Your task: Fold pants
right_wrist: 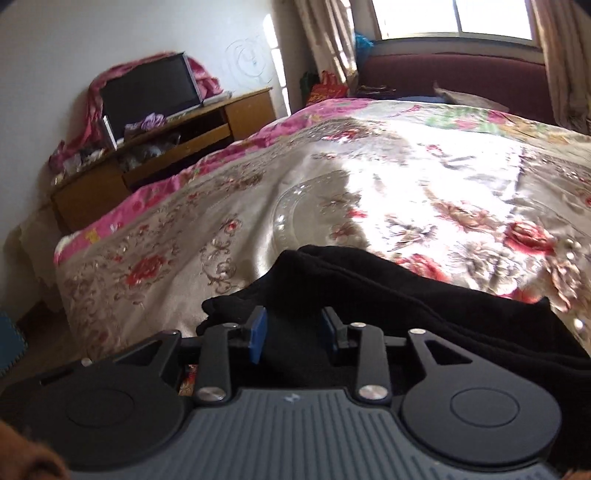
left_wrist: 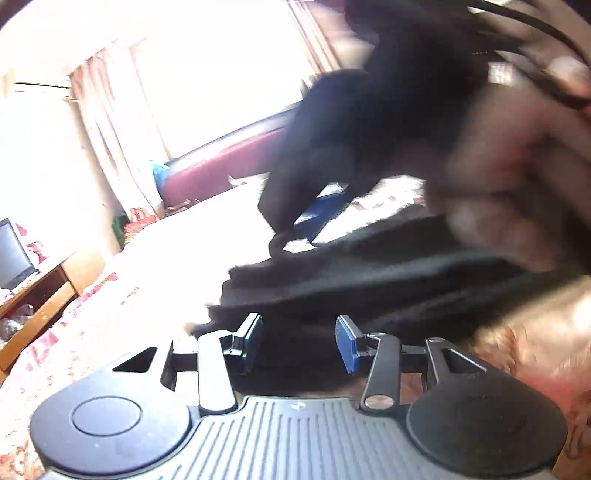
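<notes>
The black pants (right_wrist: 388, 295) lie bunched on the bed (right_wrist: 369, 177), directly ahead of and under both grippers. The right gripper (right_wrist: 293, 330) has its jaws parted to a middling gap, with dark cloth showing between the blue pads (right_wrist: 258, 334); whether they pinch it cannot be told. The left gripper (left_wrist: 299, 341) also stands parted, the pants (left_wrist: 369, 269) just beyond its fingertips.

Ahead of the right gripper the floral bedspread runs bare to the maroon headboard (right_wrist: 454, 74) under the window (right_wrist: 454, 18). To its left, past the bed's edge, stands a wooden cabinet (right_wrist: 155, 147) with cluttered open shelves and a dark screen (right_wrist: 147, 96) on top.

In the left wrist view, a blurred dark mass (left_wrist: 369, 129) with a hand (left_wrist: 517, 192) fills the upper right, and glare washes out the bed.
</notes>
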Demonstrator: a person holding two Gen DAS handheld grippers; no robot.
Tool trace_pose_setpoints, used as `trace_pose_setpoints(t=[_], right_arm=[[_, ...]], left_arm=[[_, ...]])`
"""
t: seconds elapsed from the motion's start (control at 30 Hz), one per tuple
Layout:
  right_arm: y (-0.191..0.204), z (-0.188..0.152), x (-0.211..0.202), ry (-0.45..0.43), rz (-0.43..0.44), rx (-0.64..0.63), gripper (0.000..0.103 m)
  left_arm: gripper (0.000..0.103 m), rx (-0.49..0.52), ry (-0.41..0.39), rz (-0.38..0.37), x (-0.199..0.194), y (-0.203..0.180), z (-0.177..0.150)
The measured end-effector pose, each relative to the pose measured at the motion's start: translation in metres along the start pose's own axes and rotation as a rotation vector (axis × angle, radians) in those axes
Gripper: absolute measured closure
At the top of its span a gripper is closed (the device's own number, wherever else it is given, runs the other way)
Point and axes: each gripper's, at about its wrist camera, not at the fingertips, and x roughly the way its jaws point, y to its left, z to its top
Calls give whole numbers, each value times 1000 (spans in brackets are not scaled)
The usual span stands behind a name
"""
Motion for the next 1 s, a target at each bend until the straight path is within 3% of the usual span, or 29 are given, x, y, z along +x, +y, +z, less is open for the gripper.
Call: trace_pose_setpoints(t=[0.13,0.27,0.33,0.37,0.4,0.43,0.57,0.6,0.8,1.0], right_arm=[[-49,-19,-43,-38,-167,79,70],[-112,-47,-58,-12,-289,220,69],[-141,-64,-52,36,-390,266,70],[-158,-73,-52,53,-395,326,79],[-171,-78,-57,49,-371,388,87],[-183,-85,-70,10,-336,464,87],[-204,-101,-116,-103,-361,566,67],[-208,-105,-121,-111,-353,588,66],[-243,-135,-101,-22,-77,772,65],[-276,-151,-105,15,153,853,66]], left_arm=[[43,-2,-72,26,2,6,23],[38,37,-137,54,38,-7,42],[36,60,-45,43,72,-15,43],[36,79,44,44,91,-18,38],[36,105,145,35,107,-22,25],[36,108,164,13,114,-20,14],[35,170,134,52,99,-31,21],[36,178,126,63,107,-28,25],[36,192,124,29,115,-23,27],[36,271,102,-7,107,-34,31]])
